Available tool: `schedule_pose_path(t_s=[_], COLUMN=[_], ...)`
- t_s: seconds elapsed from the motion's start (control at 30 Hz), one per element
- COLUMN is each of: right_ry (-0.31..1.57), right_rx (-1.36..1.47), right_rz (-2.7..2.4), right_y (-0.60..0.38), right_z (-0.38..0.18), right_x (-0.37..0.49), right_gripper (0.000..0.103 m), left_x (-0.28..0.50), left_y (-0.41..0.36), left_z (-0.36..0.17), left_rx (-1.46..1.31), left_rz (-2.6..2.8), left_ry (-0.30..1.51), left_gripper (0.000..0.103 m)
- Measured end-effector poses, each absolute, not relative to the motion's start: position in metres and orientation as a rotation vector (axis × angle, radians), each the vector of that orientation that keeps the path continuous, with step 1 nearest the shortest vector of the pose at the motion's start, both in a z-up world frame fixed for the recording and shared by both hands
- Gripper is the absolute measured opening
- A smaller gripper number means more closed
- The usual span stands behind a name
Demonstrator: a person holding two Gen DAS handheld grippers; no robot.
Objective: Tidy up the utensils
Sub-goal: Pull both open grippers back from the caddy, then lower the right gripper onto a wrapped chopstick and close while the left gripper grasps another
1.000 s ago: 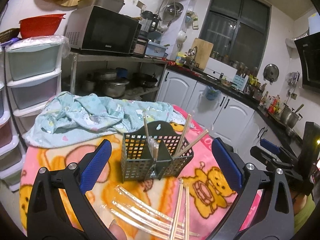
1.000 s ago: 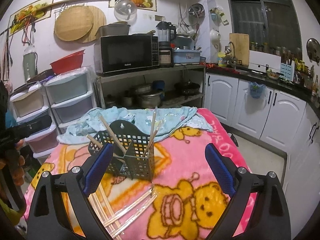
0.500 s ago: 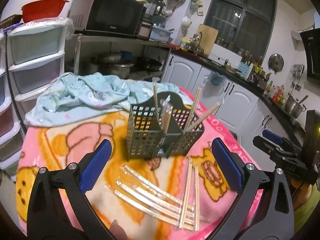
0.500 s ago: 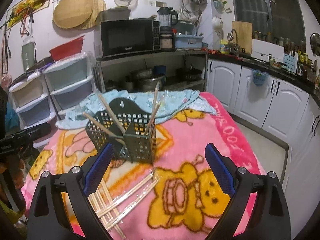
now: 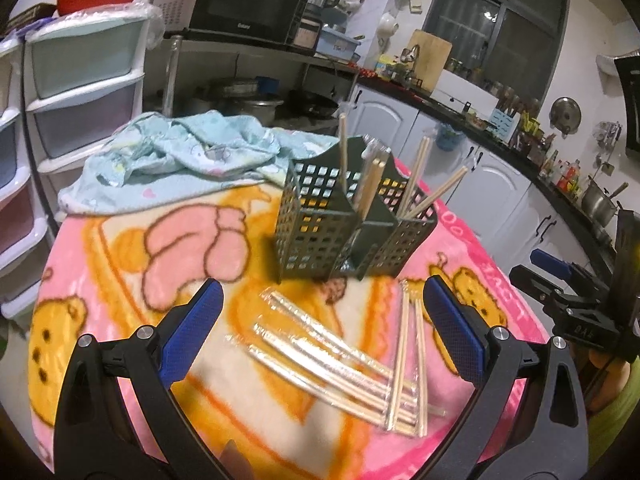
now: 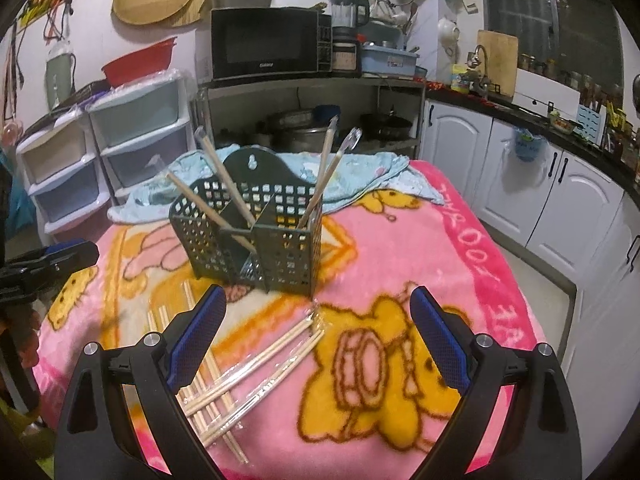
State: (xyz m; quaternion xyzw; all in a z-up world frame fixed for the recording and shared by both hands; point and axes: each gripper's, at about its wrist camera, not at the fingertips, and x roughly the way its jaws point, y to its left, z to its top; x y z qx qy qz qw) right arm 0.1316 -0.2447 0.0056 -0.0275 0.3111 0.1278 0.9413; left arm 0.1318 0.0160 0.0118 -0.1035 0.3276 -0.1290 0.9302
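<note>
A dark green perforated utensil holder stands on the pink cartoon blanket, with several chopsticks leaning in its compartments; it also shows in the right wrist view. Several plastic-wrapped chopstick pairs and bare chopsticks lie on the blanket in front of it. In the right wrist view the loose chopsticks lie front left. My left gripper is open and empty above the loose chopsticks. My right gripper is open and empty, near the holder's front.
A light blue cloth is bunched behind the holder. Plastic drawers and a shelf with a microwave stand beyond the table. White cabinets run along the right. The table edge drops off at the right.
Both grippers have tilted down and moved closer to the table, so the holder and loose chopsticks sit higher and larger in view. Both stay open and empty.
</note>
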Motion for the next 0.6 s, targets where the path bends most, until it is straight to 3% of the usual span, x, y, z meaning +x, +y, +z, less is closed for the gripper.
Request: schedule_pose_path(t_s=[0.37,0.53,0.6], right_ry=[0.723,0.733,0.737], right_rx=[-0.076,-0.09,-0.095], right_rz=[0.273,0.268,0.268], right_y=[-0.232,-0.231,-0.23], right_z=[-0.031,-0.039,-0.042], right_x=[0.141,0.141,0.143], right_gripper=[0.09,0.09,0.088], left_x=[0.135,0.138,0.139], left_y=[0.025,0.029,0.028], left_z=[-0.03,-0.047,-0.054], left_rx=[-0.204,-0.254,-0.265], left_rz=[-0.215,-0.256,-0.269], left_ry=[0.805,0.859,0.881], left_gripper=[0.092,0.077,0.065])
